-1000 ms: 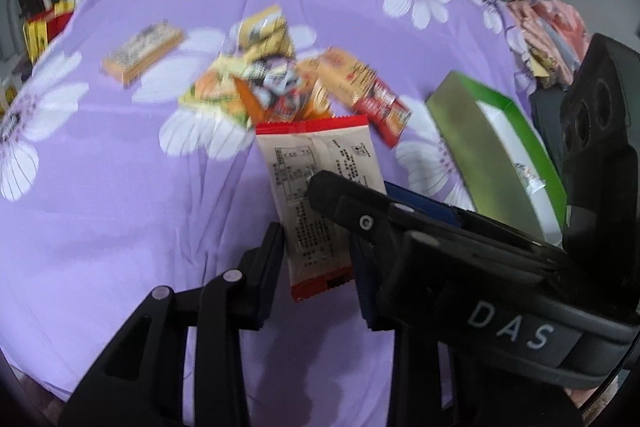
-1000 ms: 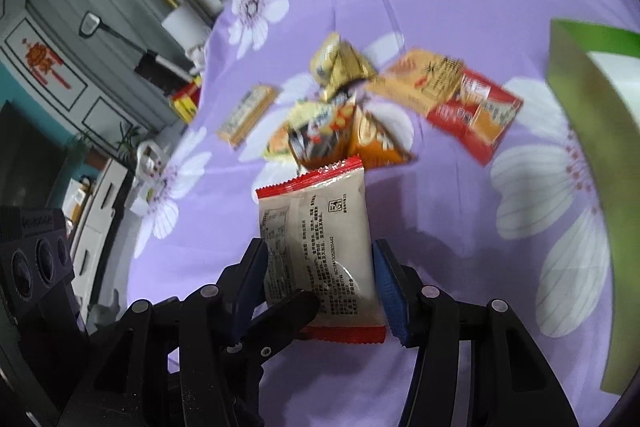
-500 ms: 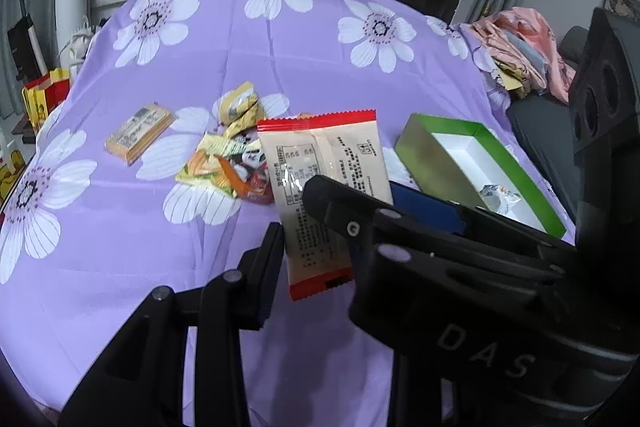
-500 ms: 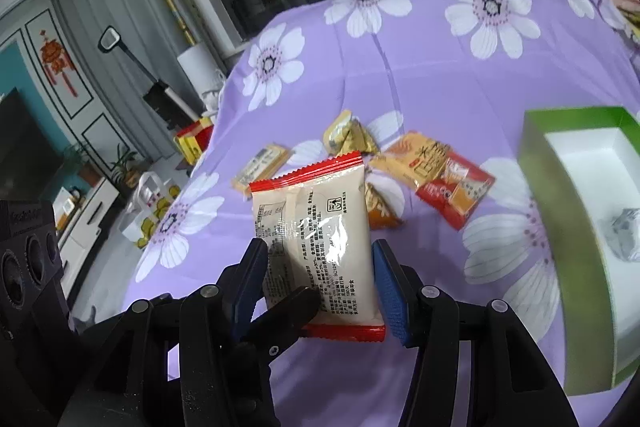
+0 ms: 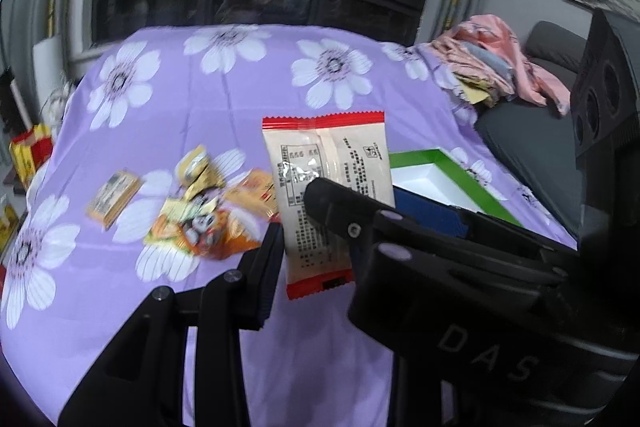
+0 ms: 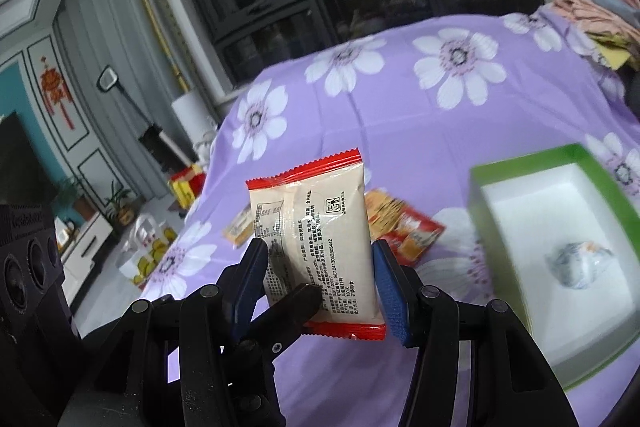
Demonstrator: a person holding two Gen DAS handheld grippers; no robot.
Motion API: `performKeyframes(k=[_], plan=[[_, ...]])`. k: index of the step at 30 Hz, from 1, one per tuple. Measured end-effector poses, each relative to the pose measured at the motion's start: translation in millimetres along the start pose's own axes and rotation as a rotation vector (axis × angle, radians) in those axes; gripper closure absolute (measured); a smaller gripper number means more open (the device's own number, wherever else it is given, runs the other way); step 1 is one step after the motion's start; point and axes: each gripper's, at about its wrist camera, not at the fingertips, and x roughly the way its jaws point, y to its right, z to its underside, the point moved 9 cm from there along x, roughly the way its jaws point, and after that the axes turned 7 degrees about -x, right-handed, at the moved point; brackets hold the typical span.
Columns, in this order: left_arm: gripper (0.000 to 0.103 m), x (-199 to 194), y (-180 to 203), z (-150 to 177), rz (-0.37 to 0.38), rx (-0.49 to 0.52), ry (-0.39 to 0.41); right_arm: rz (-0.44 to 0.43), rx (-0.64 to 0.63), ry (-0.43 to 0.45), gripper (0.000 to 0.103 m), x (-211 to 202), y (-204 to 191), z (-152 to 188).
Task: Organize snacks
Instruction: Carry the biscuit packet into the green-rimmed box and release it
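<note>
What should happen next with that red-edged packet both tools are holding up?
Probably carry the packet sideways over the green box and let go. Both the right tool and the left tool hold it above the purple cloth, and the box has room, with one wrapped snack inside.

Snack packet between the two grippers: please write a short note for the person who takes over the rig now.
Right gripper: shut on the snack packet, one pad on each side edge, packet upright above the cloth.
Left gripper: one finger lies against the same packet; the other finger is hidden, so its grip is unclear.
Green box: to the right, open, one small wrapped snack inside.
Done: that one snack is in the box.
Left: put the held packet in the box, then the pile of snacks and the lone bar on the cloth.
</note>
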Motion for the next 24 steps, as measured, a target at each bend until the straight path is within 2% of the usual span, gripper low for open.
performKeyframes(k=[3,13,24], plan=[[0.071,-1.5,18.2,-5.7,0.008,0.041,0.024,0.008,0.010,0.015,0.046,-12.7,12.3,-3.7],[0.070,17.8,80.7,-16.5,0.130,0.090,-0.007,0.113,0.091,0.078,0.046,-50.8,69.9,-17.1],[0.070,56.6,126.7,-7.9,0.193,0.127,-0.083,0.177,0.201,0.045,0.046,-58.6,133.3,-8.8]])
